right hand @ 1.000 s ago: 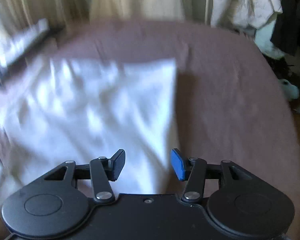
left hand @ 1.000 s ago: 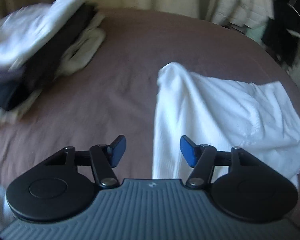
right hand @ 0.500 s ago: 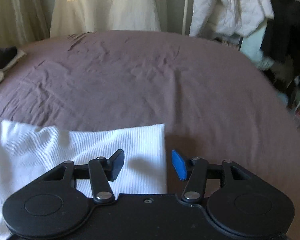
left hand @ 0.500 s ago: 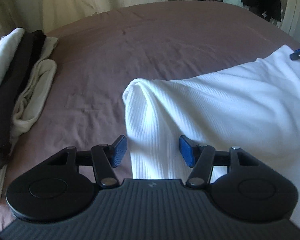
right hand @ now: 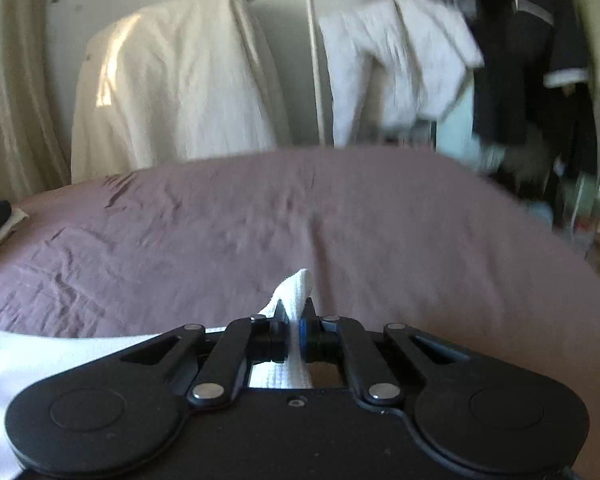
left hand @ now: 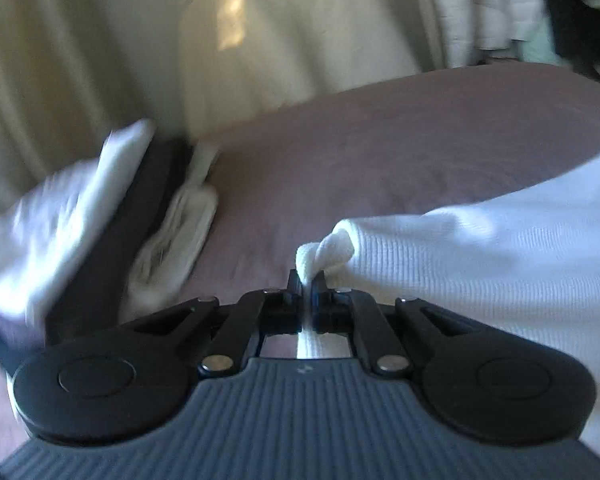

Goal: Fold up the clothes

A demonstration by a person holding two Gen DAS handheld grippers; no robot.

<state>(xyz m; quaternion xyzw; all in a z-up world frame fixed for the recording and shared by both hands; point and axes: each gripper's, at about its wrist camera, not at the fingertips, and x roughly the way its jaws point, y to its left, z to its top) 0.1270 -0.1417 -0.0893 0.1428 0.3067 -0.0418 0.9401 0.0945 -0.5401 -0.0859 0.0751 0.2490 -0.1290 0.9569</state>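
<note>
Left wrist view: left claw [left hand: 308, 280] and right claw [right hand: 294, 314] pinch white garment [left hand: 480, 264]; no legible writing.

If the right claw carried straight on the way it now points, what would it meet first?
Most likely the bare mauve bedsheet: the right claw, shut on a corner of the white garment, points slightly down across the open bed. Nothing else lies ahead before the hanging clothes, though depth is unclear.

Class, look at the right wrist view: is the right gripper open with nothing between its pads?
No. The right gripper is shut on a pinched fold of the white garment, which sticks up between its pads above the mauve bedsheet.
</note>
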